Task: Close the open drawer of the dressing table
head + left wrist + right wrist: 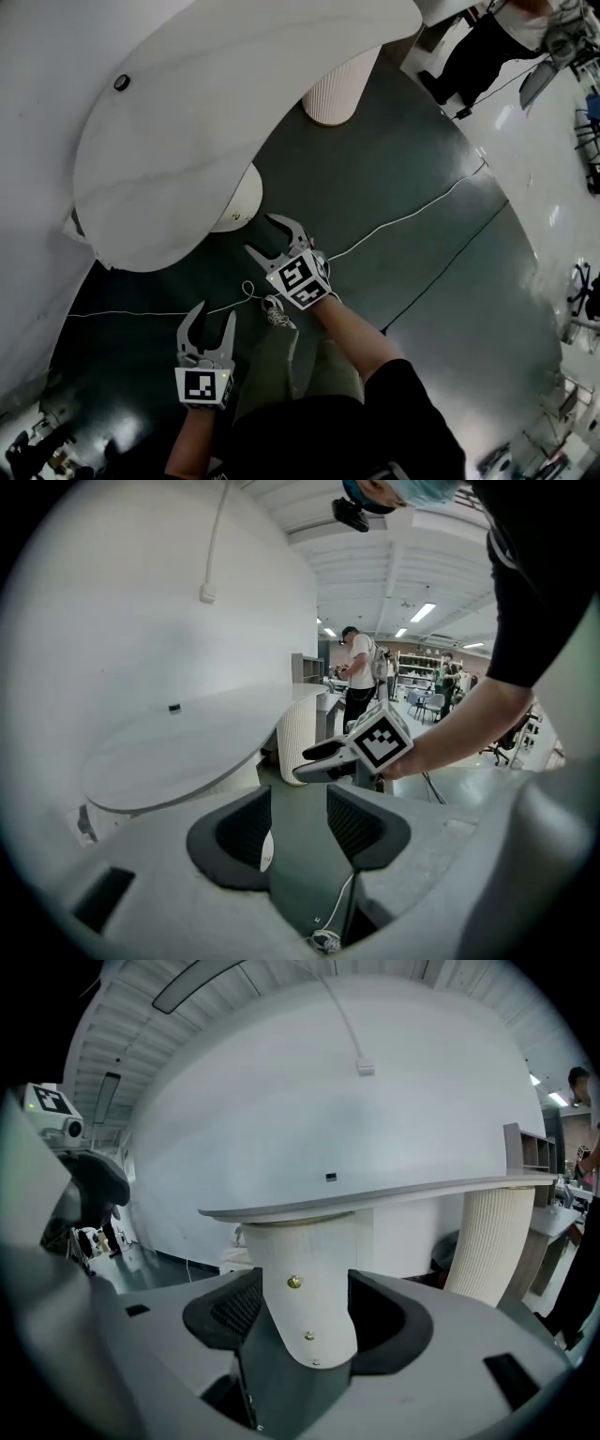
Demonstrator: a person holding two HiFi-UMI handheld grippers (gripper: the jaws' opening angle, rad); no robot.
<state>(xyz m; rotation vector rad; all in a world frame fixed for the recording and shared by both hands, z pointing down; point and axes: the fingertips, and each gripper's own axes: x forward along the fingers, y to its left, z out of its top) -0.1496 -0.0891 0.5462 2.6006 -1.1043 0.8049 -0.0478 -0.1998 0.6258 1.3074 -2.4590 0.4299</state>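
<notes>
Right gripper view: you are holding the right gripper [302, 1314] with its jaws spread wide, framing the rounded white drawer unit [305, 1260] and its brass knobs [294, 1282] beneath the dressing table top [375, 1194]. The pads are apparently not touching it, though the angle leaves this uncertain. Head view: you are holding the left gripper [215, 312] released and empty above the dark floor [403, 187], near the right one.

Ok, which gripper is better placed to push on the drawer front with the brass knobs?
Right. The right gripper sits next to the drawer front, which shows straight ahead between its open jaws. The left gripper hangs farther back, aimed at the floor.
</notes>
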